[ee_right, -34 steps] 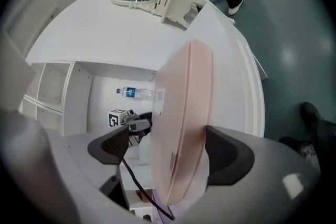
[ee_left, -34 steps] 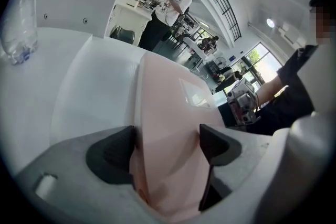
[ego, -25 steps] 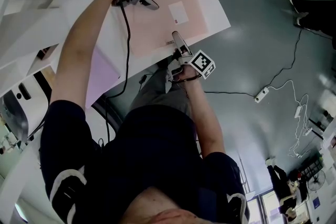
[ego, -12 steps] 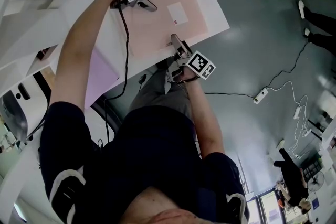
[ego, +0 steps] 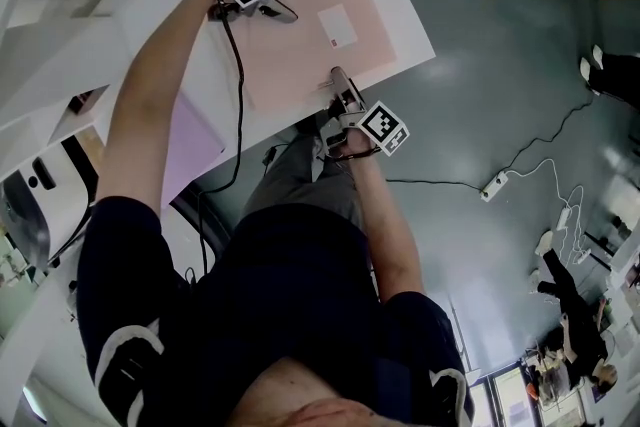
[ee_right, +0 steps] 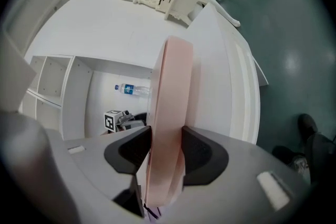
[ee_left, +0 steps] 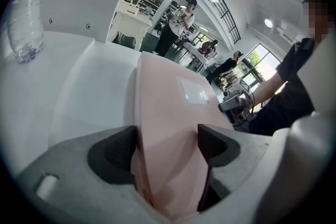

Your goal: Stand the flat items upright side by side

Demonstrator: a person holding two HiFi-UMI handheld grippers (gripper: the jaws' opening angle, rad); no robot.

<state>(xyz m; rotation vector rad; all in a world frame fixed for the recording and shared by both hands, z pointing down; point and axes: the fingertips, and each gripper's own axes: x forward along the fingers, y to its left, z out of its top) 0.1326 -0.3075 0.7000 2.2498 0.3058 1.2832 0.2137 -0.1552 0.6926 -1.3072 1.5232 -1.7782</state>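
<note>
While the pink book (ego: 300, 45) sits level over the white table (ego: 205, 80), close to the table's outer edge, both grippers are engaged on it. The cover faces up, with a white label (ego: 337, 25) toward one side.

- The left gripper (ee_left: 167, 141) is at the book's far edge. The book fills the gap between the jaws, and both pads bear on it.
- The right gripper (ee_right: 167, 144) is at the near edge. Its jaws have just been closing with the book between them, and both pads press on it, one on each face.

The two grippers hold opposite edges, well apart. Whether the book rests on the table or is raised just clear cannot be told. A bottle (ee_left: 23, 18) shows on the white surface left of the book.
</note>
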